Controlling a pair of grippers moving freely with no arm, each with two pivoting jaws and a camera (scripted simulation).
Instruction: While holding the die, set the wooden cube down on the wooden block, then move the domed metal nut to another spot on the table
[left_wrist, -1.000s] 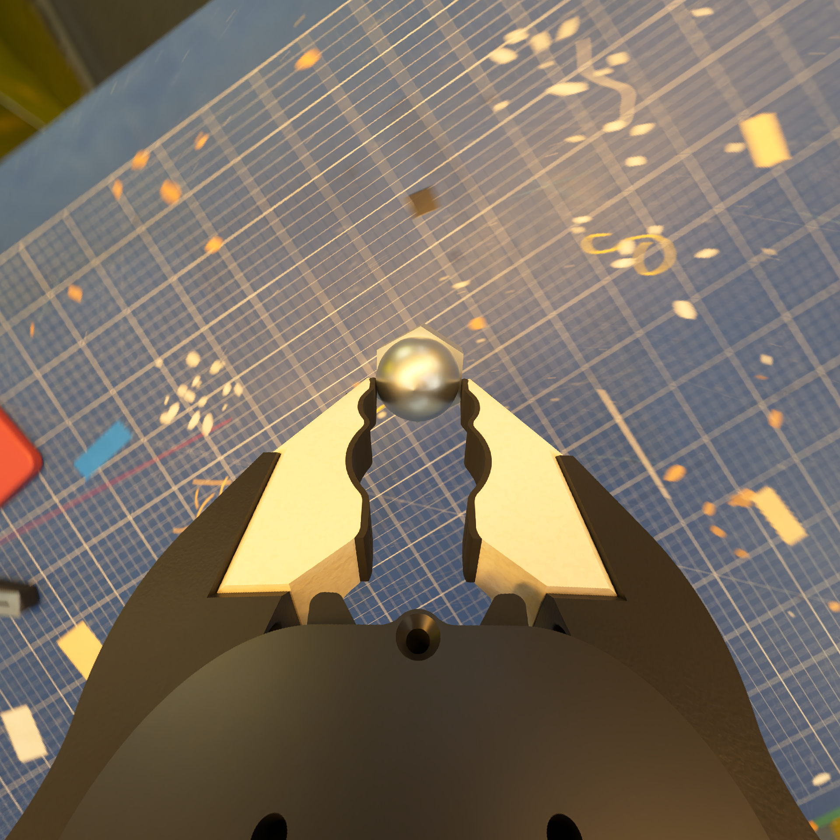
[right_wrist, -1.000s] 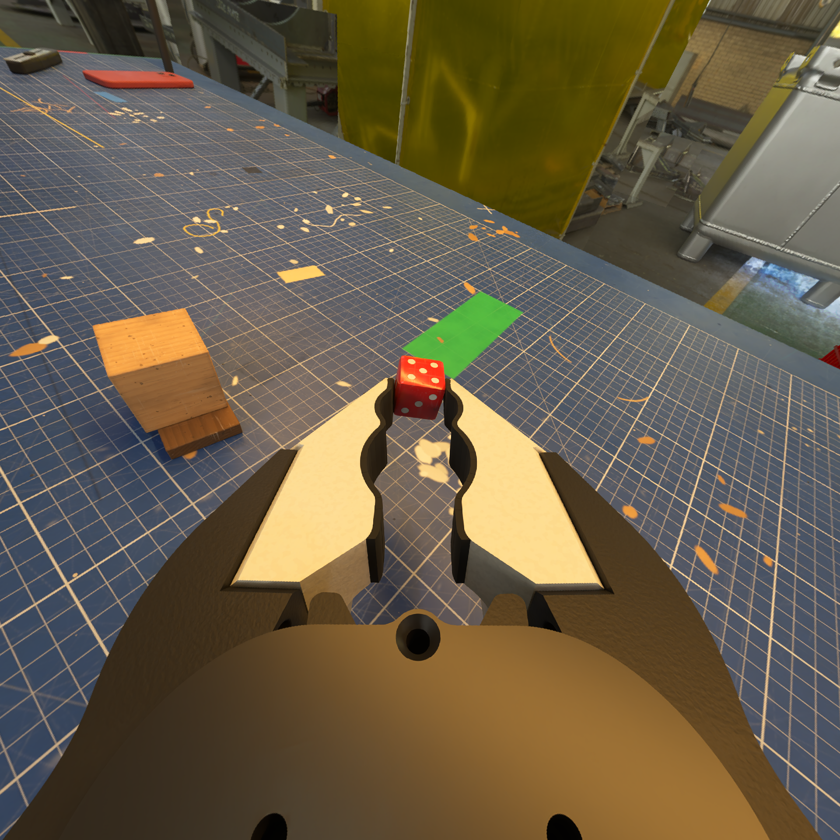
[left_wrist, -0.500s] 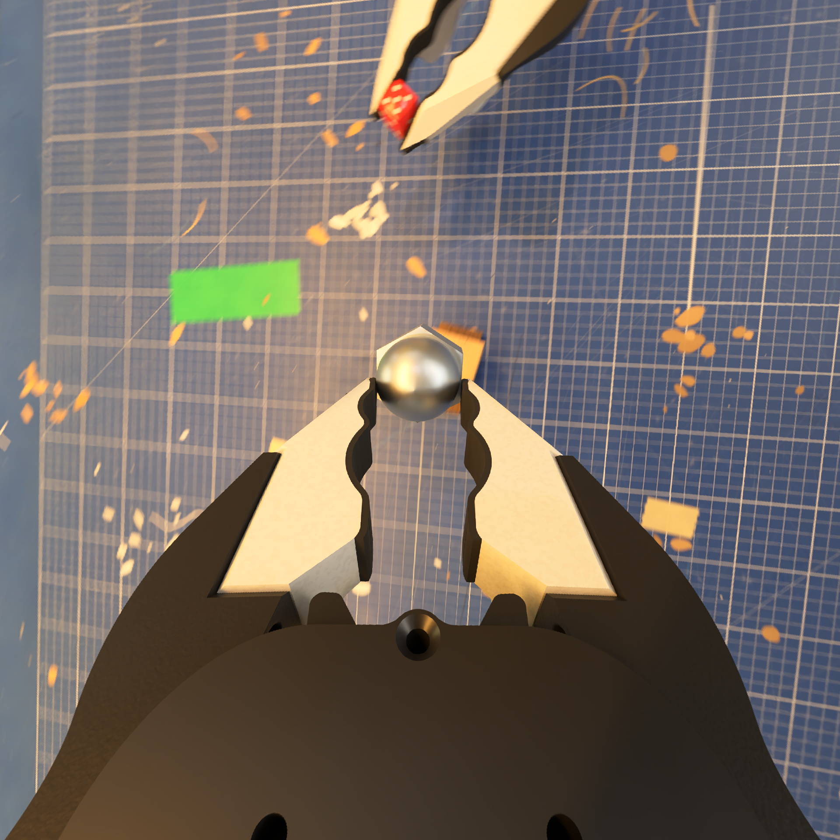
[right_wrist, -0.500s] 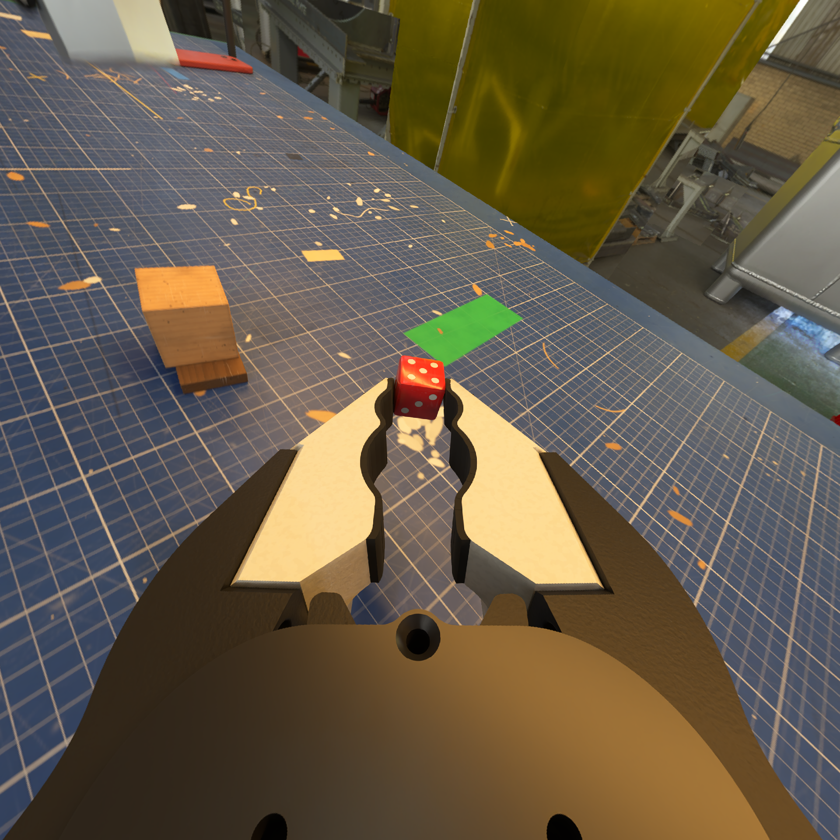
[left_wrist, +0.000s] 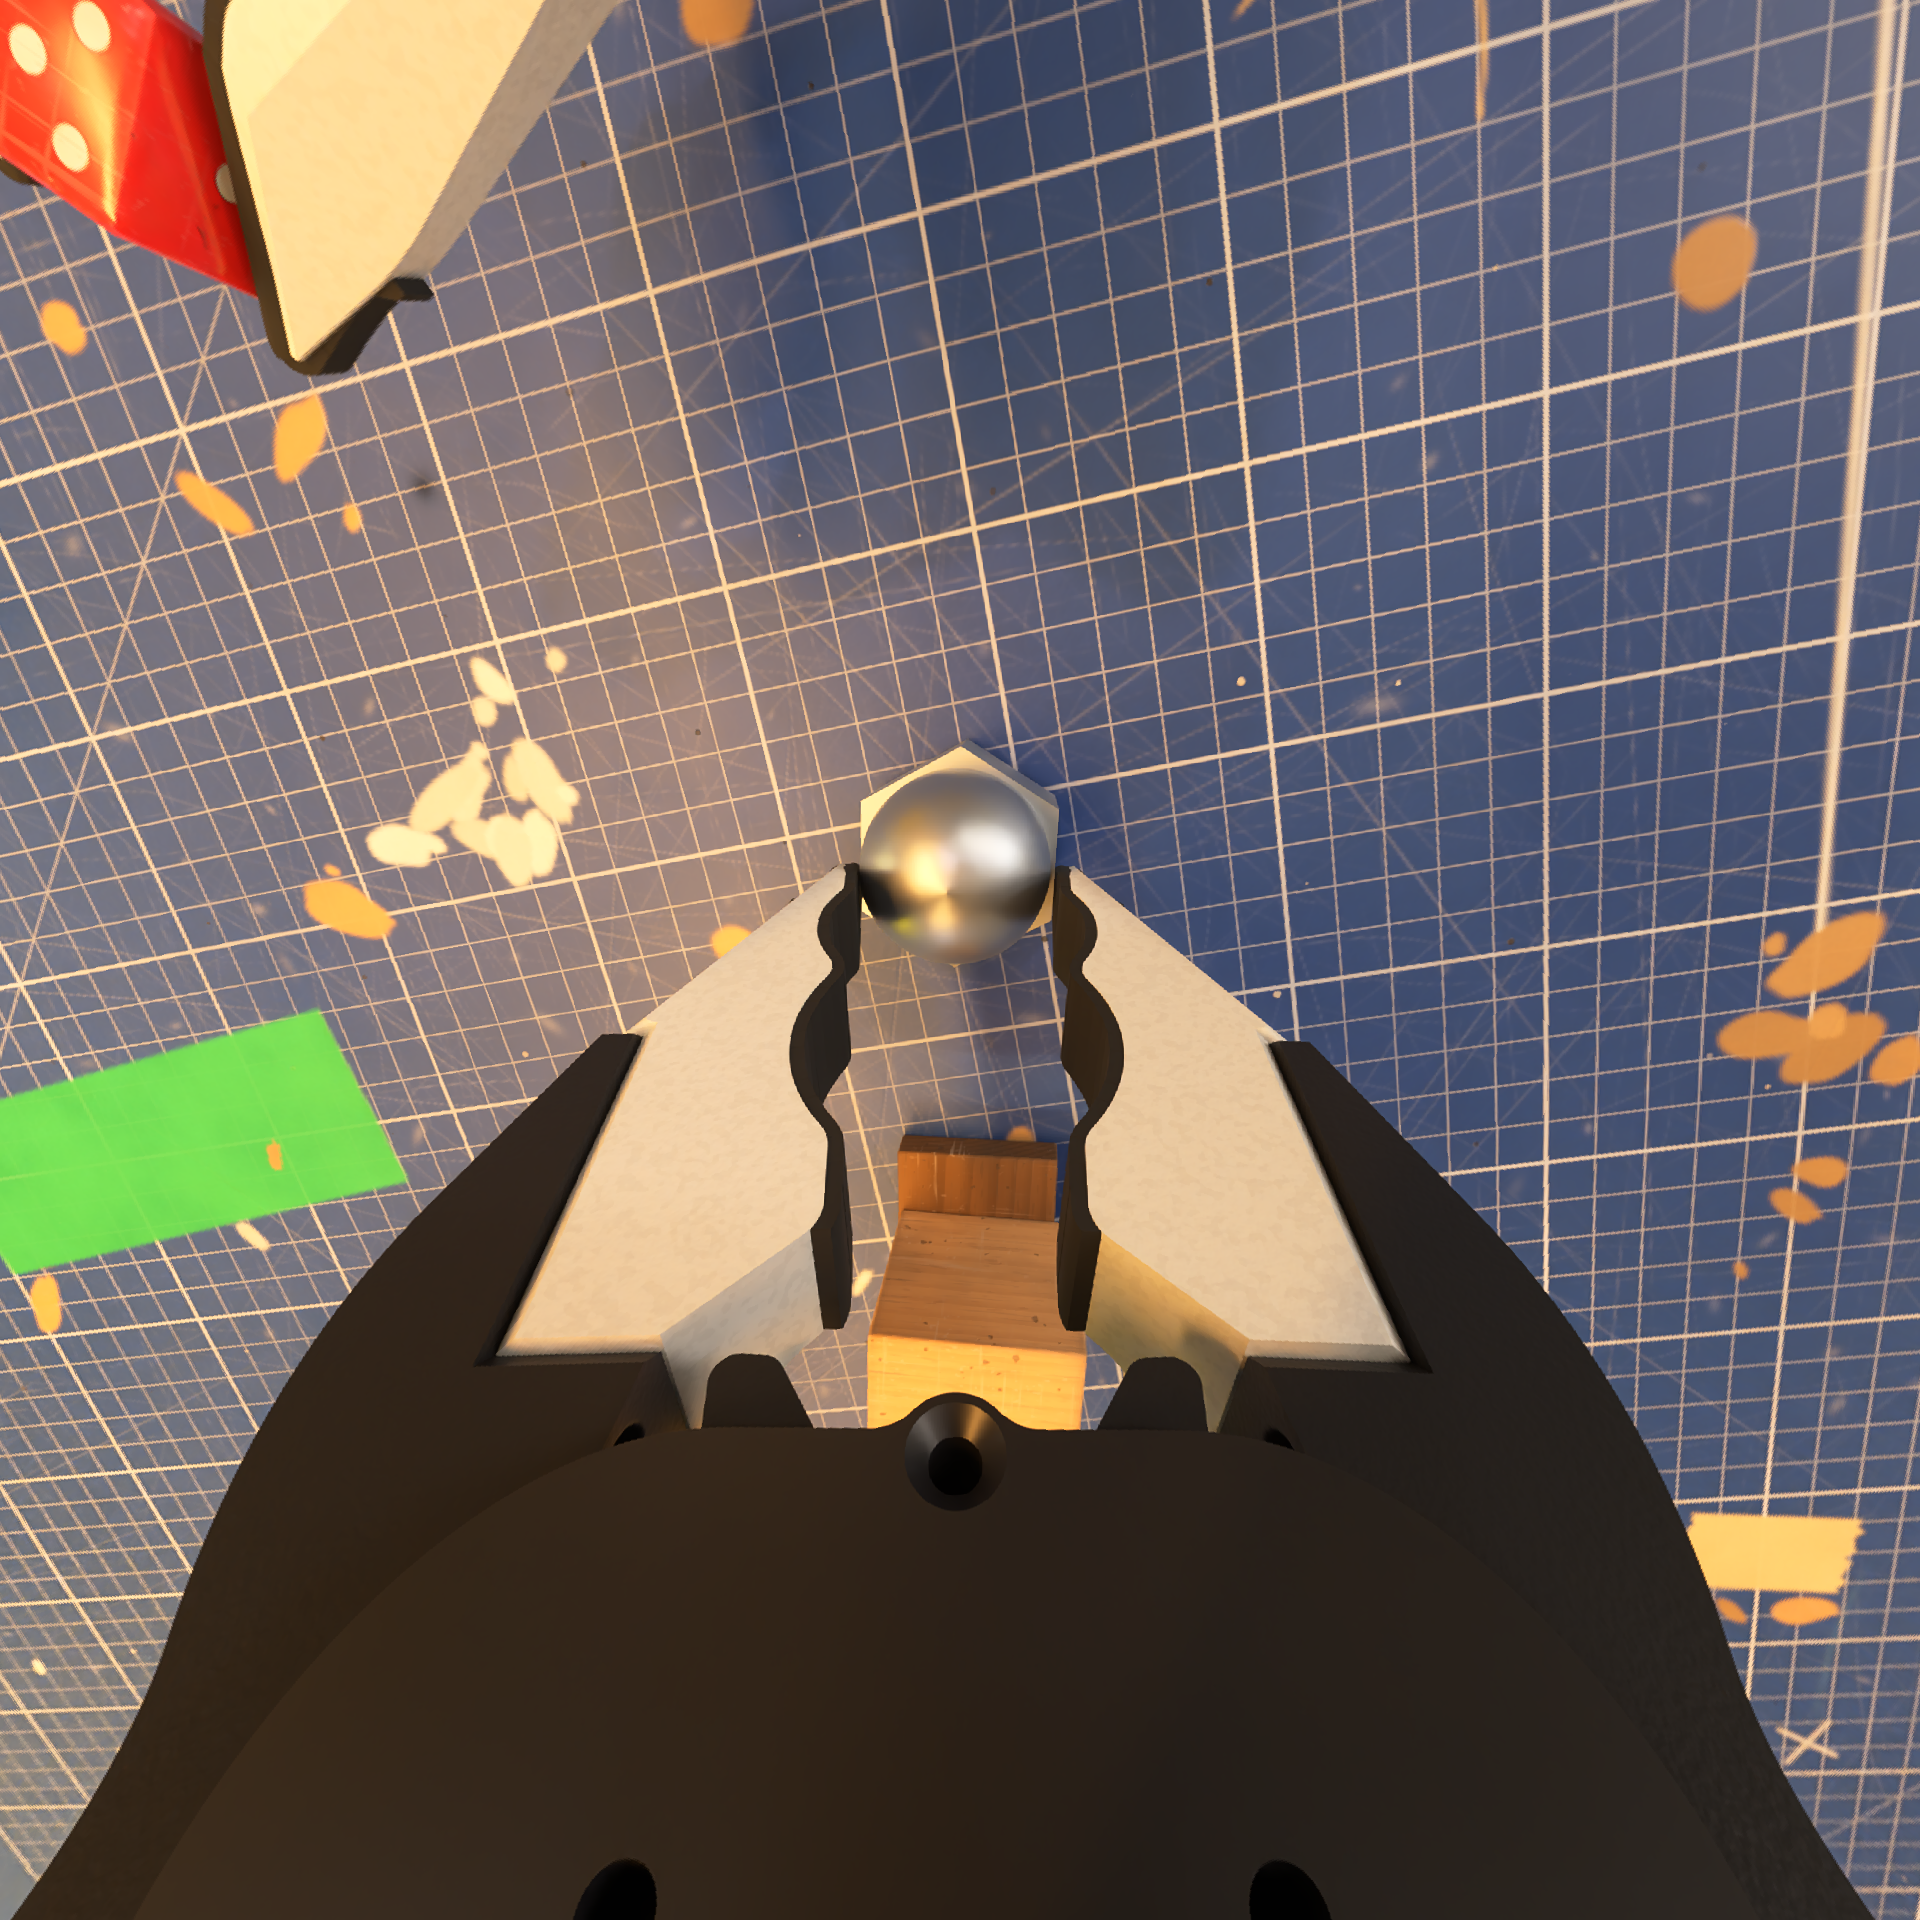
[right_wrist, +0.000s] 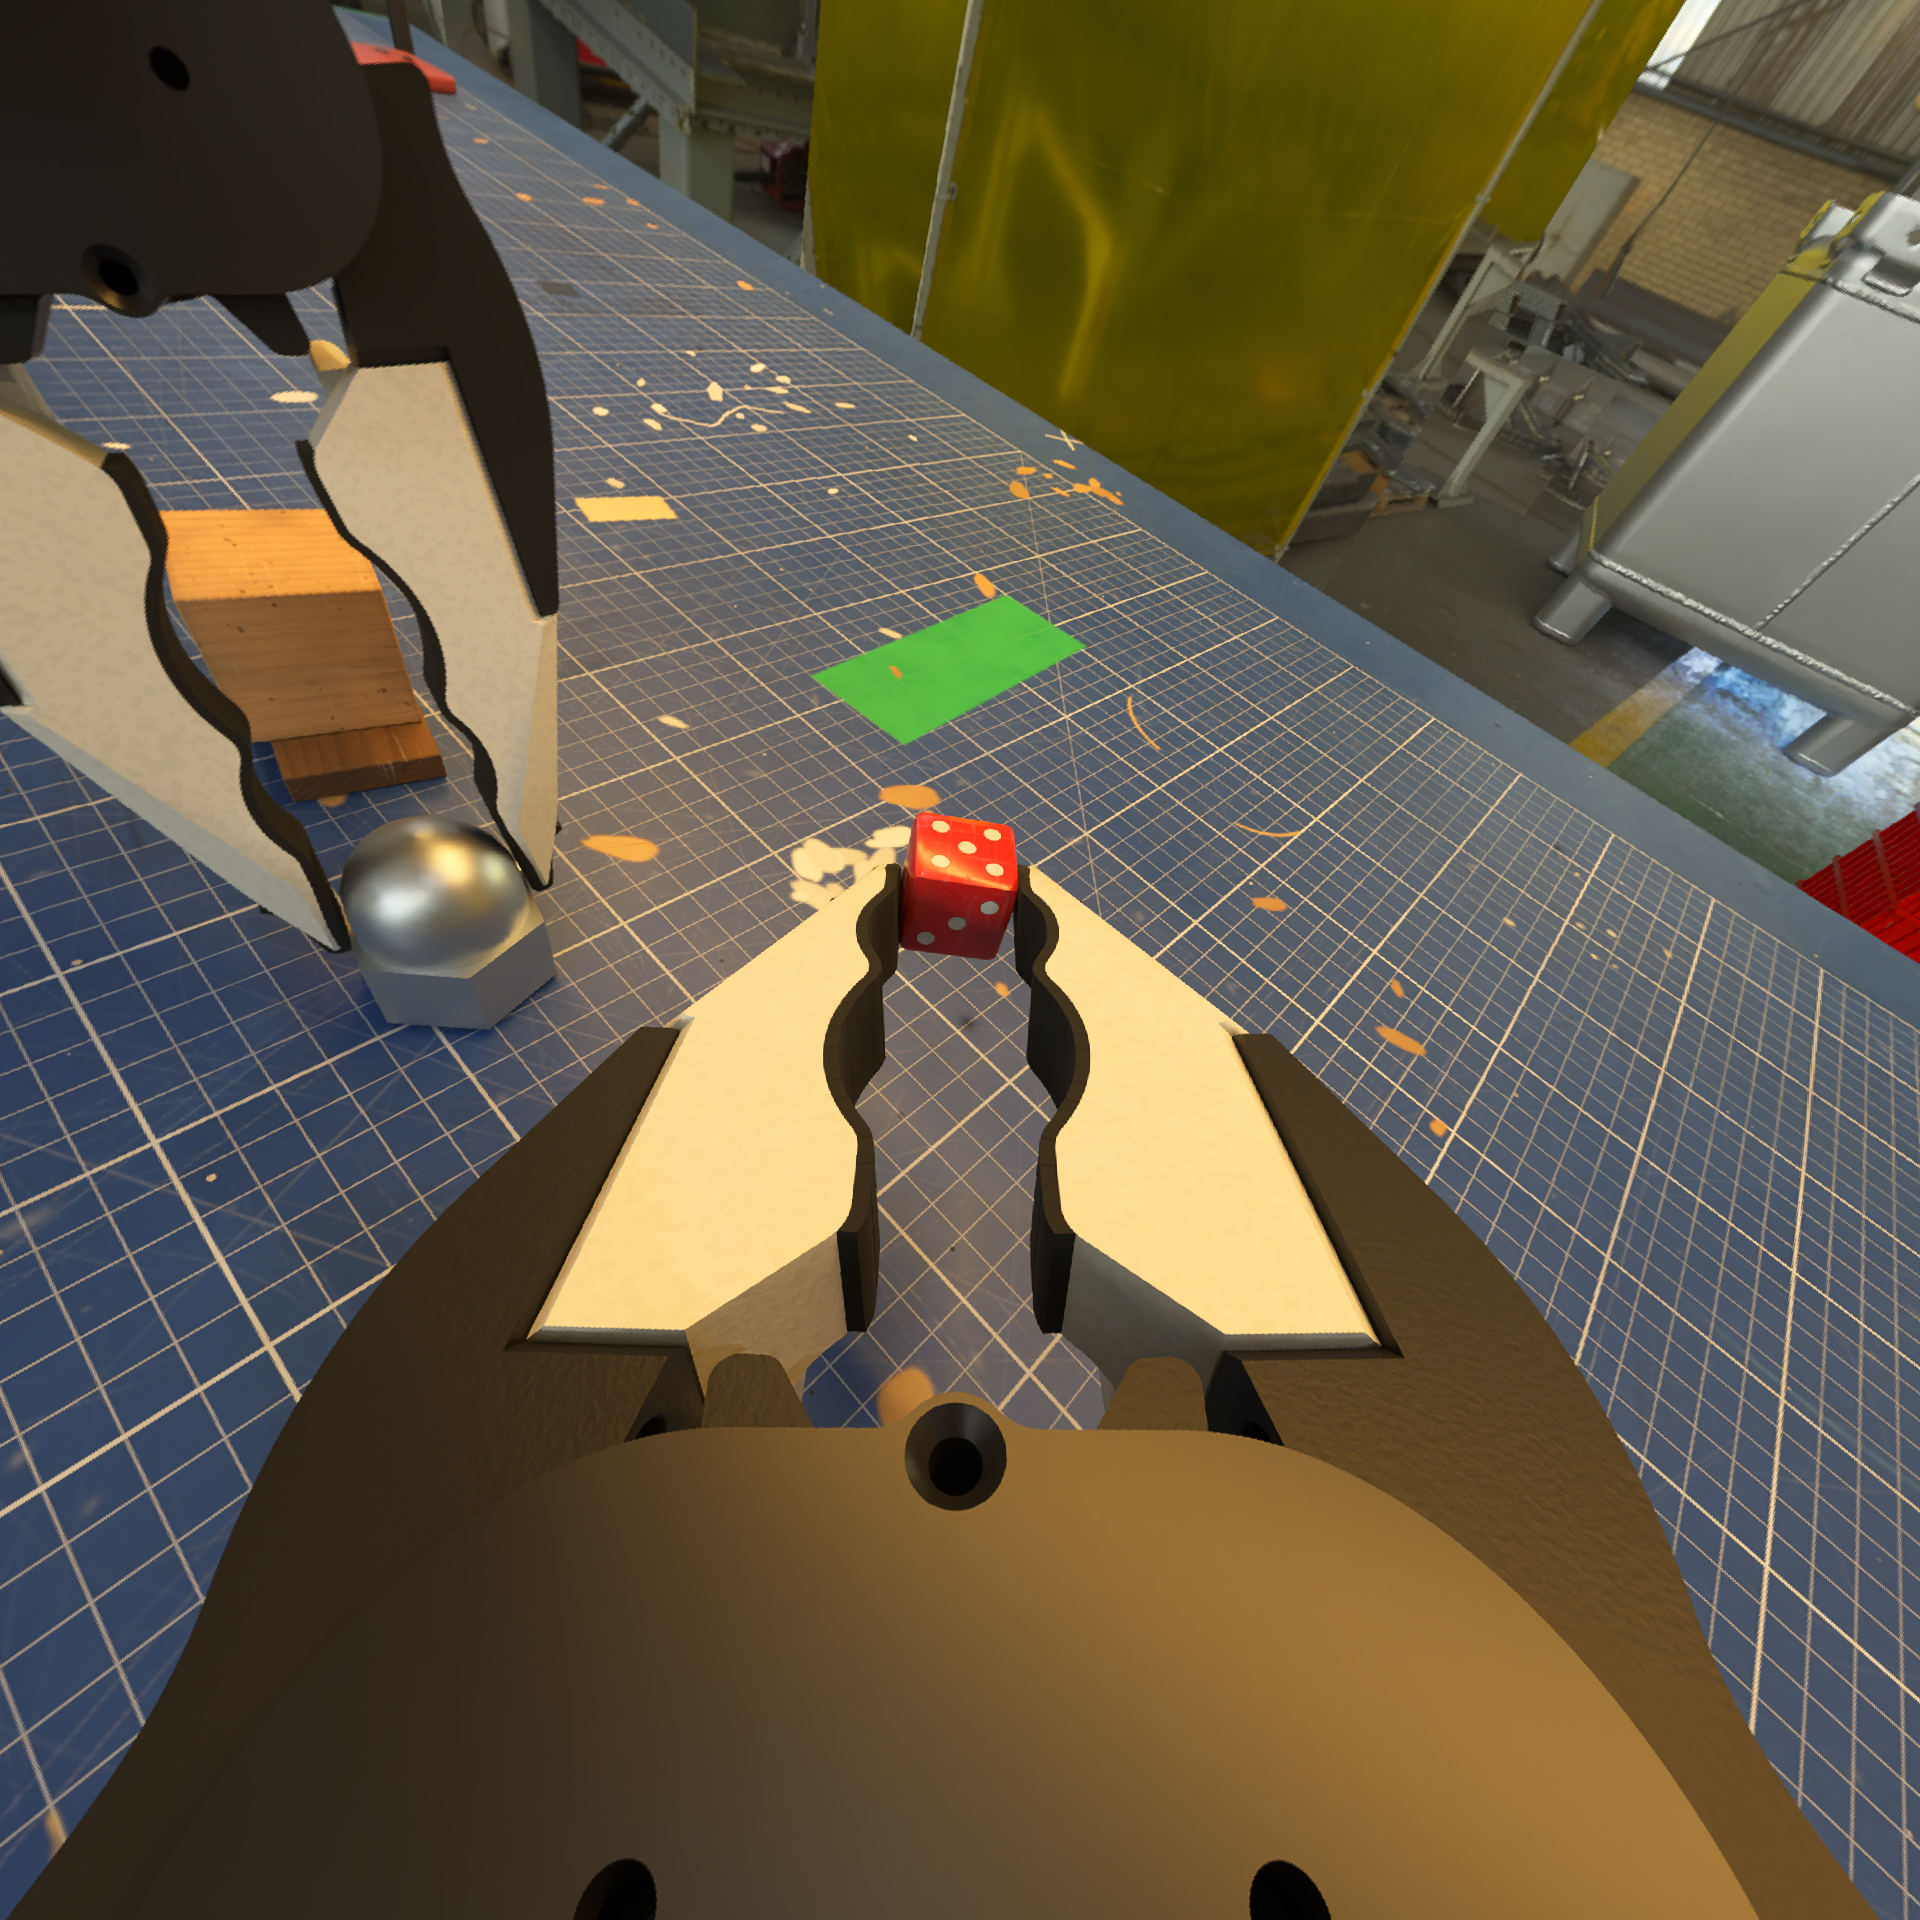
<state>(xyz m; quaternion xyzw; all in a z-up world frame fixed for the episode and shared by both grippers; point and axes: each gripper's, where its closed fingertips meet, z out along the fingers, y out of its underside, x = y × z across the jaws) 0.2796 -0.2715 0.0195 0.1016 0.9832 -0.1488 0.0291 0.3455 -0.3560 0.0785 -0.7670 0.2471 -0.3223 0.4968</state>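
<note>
left tongs (left_wrist: 954, 883) clenched on domed metal nut (left_wrist: 956, 868), seated on table (right_wrist: 1351, 935); right tongs (right_wrist: 954, 883) clenched on die (right_wrist: 958, 896). wooden cube (right_wrist: 281, 613) at nut's 12 o'clock, risk: knocked by retreating tongs.

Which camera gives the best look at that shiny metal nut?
The right wrist view: it shows the domed metal nut from the side, dome above and six-sided base on the table, between the left tool's fingertips. The left wrist view looks down along the fingers, so mostly the round dome shows, with only corners of the base.
</note>
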